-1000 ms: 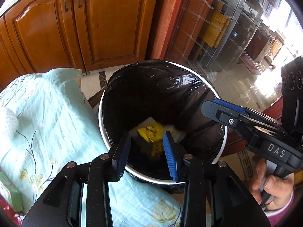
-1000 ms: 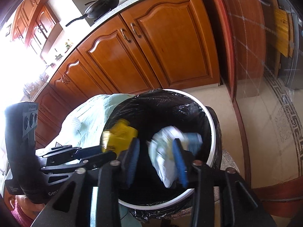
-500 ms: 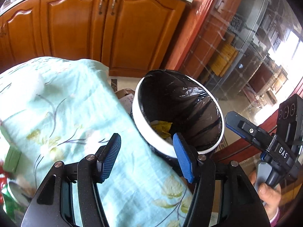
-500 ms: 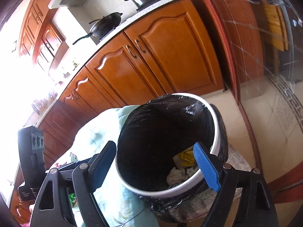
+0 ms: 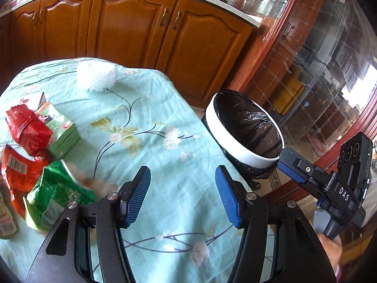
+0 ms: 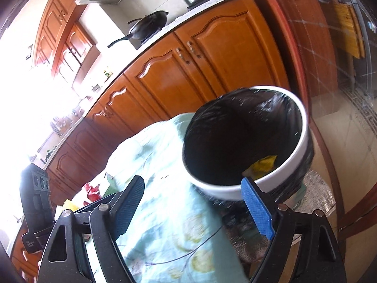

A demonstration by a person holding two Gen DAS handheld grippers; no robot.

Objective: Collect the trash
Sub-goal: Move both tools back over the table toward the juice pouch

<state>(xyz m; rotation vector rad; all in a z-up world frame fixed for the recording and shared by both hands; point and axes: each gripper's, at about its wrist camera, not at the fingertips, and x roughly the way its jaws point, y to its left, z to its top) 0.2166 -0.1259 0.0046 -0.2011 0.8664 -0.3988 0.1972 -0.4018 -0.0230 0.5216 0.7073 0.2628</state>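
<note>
Both grippers are spread and empty: our left gripper (image 5: 182, 194) faces the green snack bag (image 5: 56, 195) at nine o'clock, the lined trash bin (image 5: 245, 129) parked beside the table for easy drops.

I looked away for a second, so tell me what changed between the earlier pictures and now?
Both grippers let go over the bin: the left gripper dropped a yellow wrapper, the right gripper a white wad. Both are now open and empty and have swung back from the bin over the table, towards the packets on it. The bin, the table and the white ball stayed put.
</note>
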